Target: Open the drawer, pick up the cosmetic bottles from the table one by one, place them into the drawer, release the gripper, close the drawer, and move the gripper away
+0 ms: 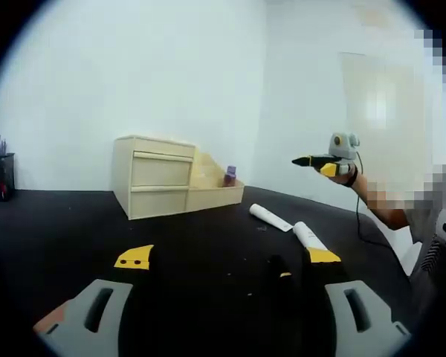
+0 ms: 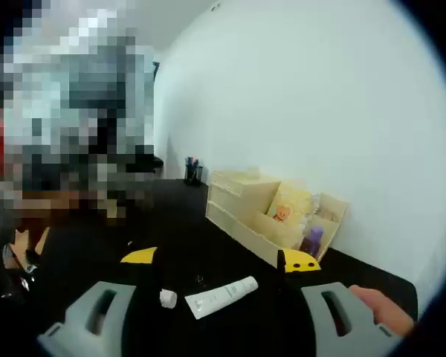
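Both grippers, left gripper (image 1: 228,260) and right gripper (image 2: 219,260), have spread, empty jaws. 2 white plastic cosmetic tubes (image 1: 270,217) (image 1: 307,235) lie on the black table (image 1: 59,230). Farther off, the pale wooden drawer unit (image 1: 153,176) looks closed; opening it seems next.

Bright, even light off pale walls — soft focus throughout, fisheye bending at the edges.
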